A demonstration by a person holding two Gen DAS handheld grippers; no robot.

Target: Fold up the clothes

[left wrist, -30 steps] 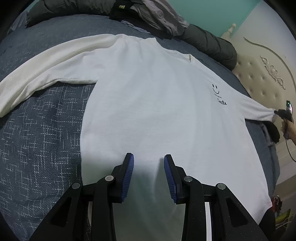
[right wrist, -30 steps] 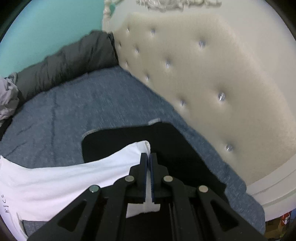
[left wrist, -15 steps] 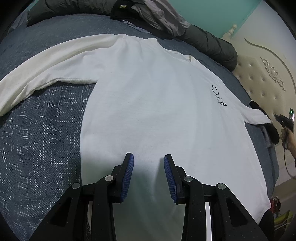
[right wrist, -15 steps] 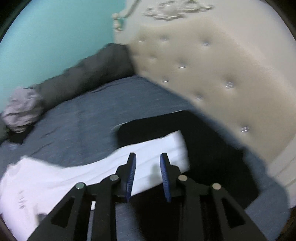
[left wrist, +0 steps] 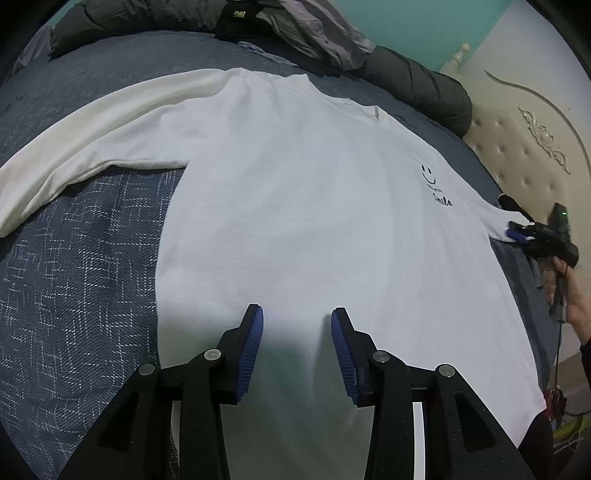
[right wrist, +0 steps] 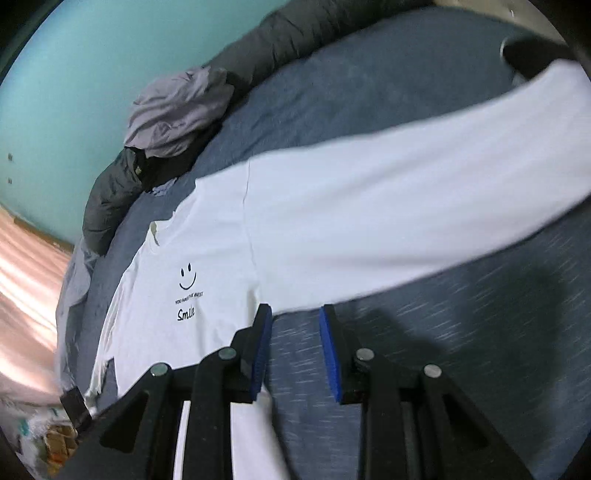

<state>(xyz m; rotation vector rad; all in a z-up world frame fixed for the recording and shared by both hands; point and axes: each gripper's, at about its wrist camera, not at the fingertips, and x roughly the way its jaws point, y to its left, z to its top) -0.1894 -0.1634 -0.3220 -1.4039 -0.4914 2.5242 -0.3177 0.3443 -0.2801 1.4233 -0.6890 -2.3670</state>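
Observation:
A white long-sleeved shirt (left wrist: 314, 206) with a smiley print lies flat, front up, on the blue bedspread (left wrist: 74, 277). My left gripper (left wrist: 297, 325) hovers over the shirt's lower body. Its jaws are opening, with only flat cloth beneath them and nothing gripped. In the right wrist view the shirt (right wrist: 207, 280) and its outstretched sleeve (right wrist: 443, 206) lie spread. My right gripper (right wrist: 295, 317) stands open just below the sleeve near the armpit, over bare bedspread, holding nothing. The left wrist view shows that gripper (left wrist: 517, 234) at the sleeve, held by a hand (left wrist: 569, 295).
A dark grey quilt (left wrist: 417, 85) and a crumpled grey garment (left wrist: 314, 29) lie along the far side of the bed. A cream tufted headboard (left wrist: 524, 155) stands at the right. A black garment (right wrist: 535, 51) lies under the sleeve's end.
The right gripper let go of the sleeve cuff, opened, and swung along the sleeve toward the shirt's body. The left gripper stayed put, its jaws a little wider.

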